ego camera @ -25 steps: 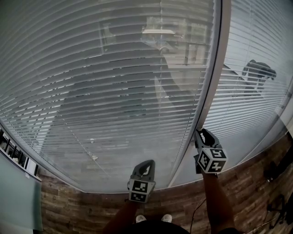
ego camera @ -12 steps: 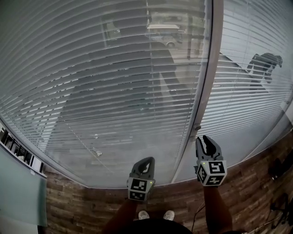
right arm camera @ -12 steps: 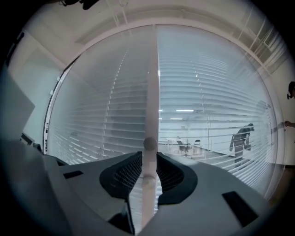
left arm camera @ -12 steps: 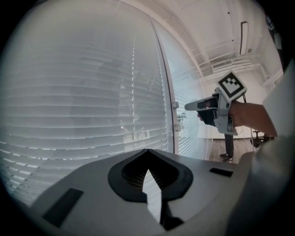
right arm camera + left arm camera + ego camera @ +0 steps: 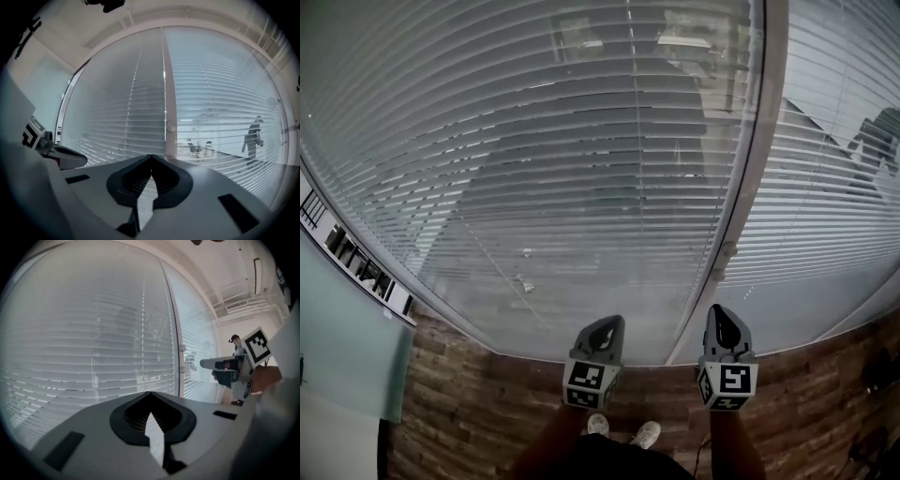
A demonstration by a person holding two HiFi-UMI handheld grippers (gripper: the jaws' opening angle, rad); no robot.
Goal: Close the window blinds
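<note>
Your left gripper (image 5: 609,324) is low and centre in the head view, pointing at the window blinds (image 5: 534,141). In the left gripper view its jaws are together, tips meeting, nothing between them. It is not touching the slats.

Your right gripper (image 5: 719,313) is beside the left one, apart from it, and lines up with the vertical window post (image 5: 741,206) that splits the glazing into 2 panes. Its jaws have just been closing. The right gripper view shows them together with nothing in the gap. It is clear of the post and the slats.

The blinds hang in front of both grippers, filling the wide left pane and the narrower right pane (image 5: 834,216). In the right gripper view the right pane's slats (image 5: 220,117) have gaps, and a room with chairs and a walking person (image 5: 253,136) shows through. The left pane's slats (image 5: 117,117) look more opaque there.

There is a small round knob (image 5: 171,127) on the post, above the right gripper's tips. A thin vertical cord (image 5: 633,94) runs down the left pane.

Below is a wood plank floor (image 5: 459,403), with your shoes (image 5: 623,431) between the 2 forearms. Each gripper shows at the edge of the other's view.
</note>
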